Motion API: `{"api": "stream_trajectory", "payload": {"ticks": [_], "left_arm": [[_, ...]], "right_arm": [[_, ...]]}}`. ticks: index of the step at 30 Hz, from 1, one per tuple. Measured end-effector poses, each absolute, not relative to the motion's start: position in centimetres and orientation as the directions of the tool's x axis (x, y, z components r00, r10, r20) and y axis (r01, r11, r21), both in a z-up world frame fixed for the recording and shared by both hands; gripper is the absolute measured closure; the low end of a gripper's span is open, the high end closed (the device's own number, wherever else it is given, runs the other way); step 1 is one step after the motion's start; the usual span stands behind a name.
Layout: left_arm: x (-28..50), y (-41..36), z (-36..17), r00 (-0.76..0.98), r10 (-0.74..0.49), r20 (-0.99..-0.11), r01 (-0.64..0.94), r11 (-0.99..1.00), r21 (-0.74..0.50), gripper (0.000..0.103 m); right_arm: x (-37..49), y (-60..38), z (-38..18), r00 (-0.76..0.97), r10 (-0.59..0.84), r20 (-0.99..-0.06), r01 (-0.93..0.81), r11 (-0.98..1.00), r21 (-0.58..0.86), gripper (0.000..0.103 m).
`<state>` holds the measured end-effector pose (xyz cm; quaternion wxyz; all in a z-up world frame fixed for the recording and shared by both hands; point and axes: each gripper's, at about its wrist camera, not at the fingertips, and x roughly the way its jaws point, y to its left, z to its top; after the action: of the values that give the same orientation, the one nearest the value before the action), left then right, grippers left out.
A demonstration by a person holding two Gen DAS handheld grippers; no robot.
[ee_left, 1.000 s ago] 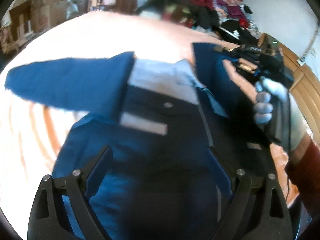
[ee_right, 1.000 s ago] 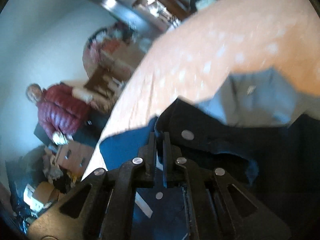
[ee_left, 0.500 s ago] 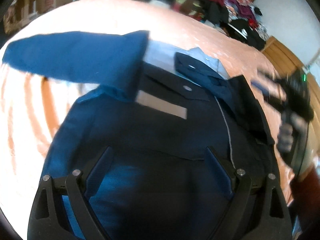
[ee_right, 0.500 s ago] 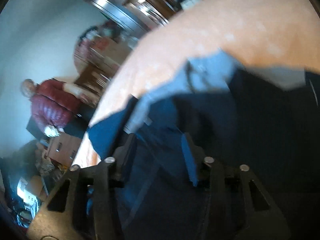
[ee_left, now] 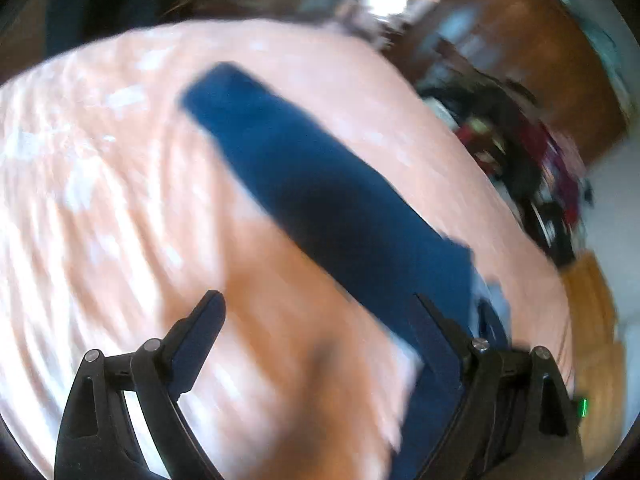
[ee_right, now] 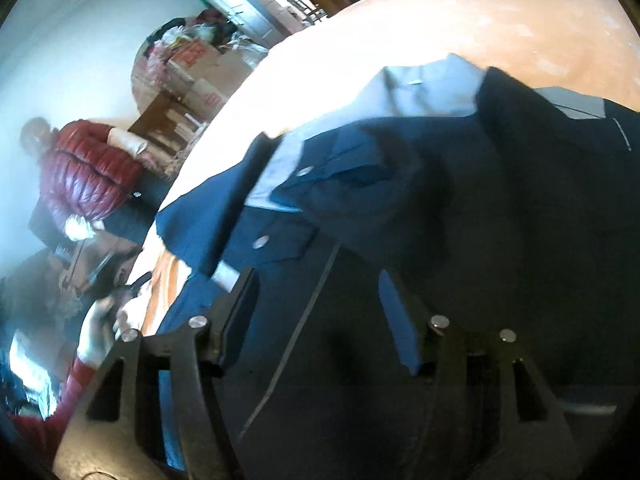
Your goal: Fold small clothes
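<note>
A dark blue jacket [ee_right: 420,208] with grey collar patches and snap buttons lies on the peach bedspread [ee_right: 460,20]; its right side is folded over the front. My right gripper [ee_right: 320,280] hovers open just above the chest, nothing between its fingers. In the left wrist view, the jacket's blue sleeve [ee_left: 320,184] stretches out flat across the bedspread [ee_left: 100,184] toward the upper left. My left gripper [ee_left: 320,300] is open above the cloth beside the sleeve's near end; the right finger [ee_left: 436,332] overlaps the sleeve's base. This view is blurred.
A person in a red puffy jacket [ee_right: 84,176] stands beyond the bed's left edge. Boxes and clutter [ee_right: 192,64] line the far wall. A heap of clothes [ee_left: 528,160] and a wooden wardrobe [ee_left: 520,52] lie past the bed. A gloved hand [ee_right: 100,328] shows at lower left.
The right gripper let go of the jacket's edge, opened and pulled back over the folded side. The left gripper swung left from the jacket's body to the outstretched sleeve.
</note>
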<state>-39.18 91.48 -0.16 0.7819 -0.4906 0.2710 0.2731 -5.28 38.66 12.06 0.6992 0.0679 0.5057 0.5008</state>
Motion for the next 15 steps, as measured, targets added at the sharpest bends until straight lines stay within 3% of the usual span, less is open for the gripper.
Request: {"api": "stream_trajectory", "payload": {"ticks": [7, 8, 9, 10, 12, 15], "left_arm": [[-34.8, 97.2, -1.8, 0.658, 0.24, -0.714, -0.738, 0.396, -0.546, 0.011], [-34.4, 97.8, -1.7, 0.651, 0.263, -0.712, -0.745, 0.401, -0.533, 0.025], [-34.1, 98.3, -1.8, 0.66, 0.255, -0.707, -0.738, 0.4, -0.544, 0.067], [-33.5, 98.8, -1.8, 0.688, 0.225, -0.69, -0.713, 0.388, -0.585, 0.097], [-31.1, 97.5, 0.8, 0.72, 0.233, -0.653, -0.673, 0.459, -0.579, 0.1], [-24.2, 89.9, 6.9, 0.843, 0.072, -0.534, -0.438, 0.67, -0.6, 0.1]], "right_arm": [[-7.0, 39.8, 11.4, -0.028, 0.763, -0.646, -0.629, 0.489, 0.605, 0.04], [-7.2, 39.8, 11.4, -0.024, 0.758, -0.652, -0.63, 0.495, 0.599, 0.04], [-7.3, 39.7, 11.4, -0.011, 0.754, -0.656, -0.632, 0.504, 0.589, 0.04], [-7.3, 39.1, 11.5, -0.001, 0.757, -0.653, -0.63, 0.507, 0.589, 0.04], [-6.9, 38.0, 11.7, 0.011, 0.773, -0.635, -0.611, 0.508, 0.607, 0.041], [-5.4, 36.3, 12.0, 0.03, 0.807, -0.59, -0.553, 0.505, 0.662, 0.041]]}}
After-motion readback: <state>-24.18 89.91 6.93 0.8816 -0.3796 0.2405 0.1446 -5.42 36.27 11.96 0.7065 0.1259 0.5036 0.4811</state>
